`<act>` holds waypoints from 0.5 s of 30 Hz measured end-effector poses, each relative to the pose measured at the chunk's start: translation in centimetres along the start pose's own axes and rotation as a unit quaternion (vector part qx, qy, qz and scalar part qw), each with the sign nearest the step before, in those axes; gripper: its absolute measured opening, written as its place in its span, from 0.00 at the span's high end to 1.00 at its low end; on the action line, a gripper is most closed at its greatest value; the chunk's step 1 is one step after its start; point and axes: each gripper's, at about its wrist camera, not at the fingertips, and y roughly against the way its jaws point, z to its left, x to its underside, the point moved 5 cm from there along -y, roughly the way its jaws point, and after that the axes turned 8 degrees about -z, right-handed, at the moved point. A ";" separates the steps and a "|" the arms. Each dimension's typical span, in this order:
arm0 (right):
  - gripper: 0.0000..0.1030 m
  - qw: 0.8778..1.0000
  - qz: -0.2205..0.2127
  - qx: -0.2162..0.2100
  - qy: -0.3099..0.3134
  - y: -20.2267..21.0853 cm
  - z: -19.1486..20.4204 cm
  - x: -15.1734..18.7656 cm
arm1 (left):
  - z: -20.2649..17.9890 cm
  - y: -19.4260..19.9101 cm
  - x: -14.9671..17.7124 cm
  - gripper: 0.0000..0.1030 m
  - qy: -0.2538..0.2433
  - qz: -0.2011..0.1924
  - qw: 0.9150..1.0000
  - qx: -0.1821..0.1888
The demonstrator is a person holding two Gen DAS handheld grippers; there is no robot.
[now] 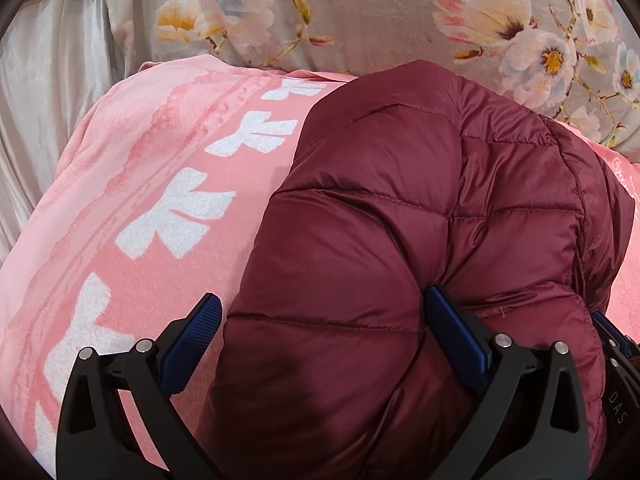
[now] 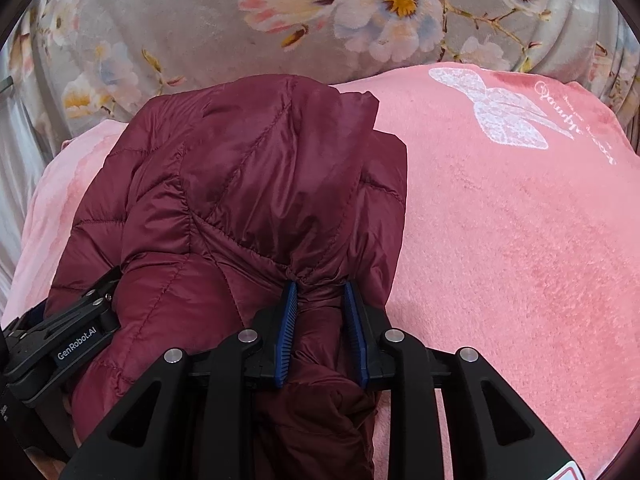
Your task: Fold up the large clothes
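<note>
Here, entries as the two wrist views show them.

Garment: maroon quilted jacket (image 1: 400, 220), bunched in a heap on a pink blanket (image 1: 120, 200) over a bed; floral grey cover (image 2: 160, 20) beyond, at the top of both frames.

Right tongs (image 2: 321, 328): close together, blue pads pinching a gathered neck of jacket fabric at lower centre of the right view.

Left tongs (image 1: 334, 340): wide apart, straddling a puffed fold at the jacket's near edge; the left pad stands clear of the cloth, so no clamp.

Key relation: the jacket's bulk lies up-frame from both tongs, its long axis running away from them; the right has the purchase.

View difference: right view shows the left tongs' body at lower left; left view shows only a sliver of the right one at its right edge.
</note>
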 end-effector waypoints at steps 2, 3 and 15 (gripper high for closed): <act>0.76 1.000 -0.001 0.003 0.003 0.0 0.1 0.0 | 0.0 0.1 0.0 0.04 -0.001 -0.001 1.000 -0.002; 0.76 1.000 0.000 0.001 0.001 0.0 0.1 0.0 | -0.1 0.1 0.0 0.04 -0.002 -0.002 1.000 -0.002; 0.49 0.998 -0.052 0.020 0.035 11.4 -1.6 3.8 | 0.9 9.5 3.3 0.05 -0.035 -0.003 0.999 0.005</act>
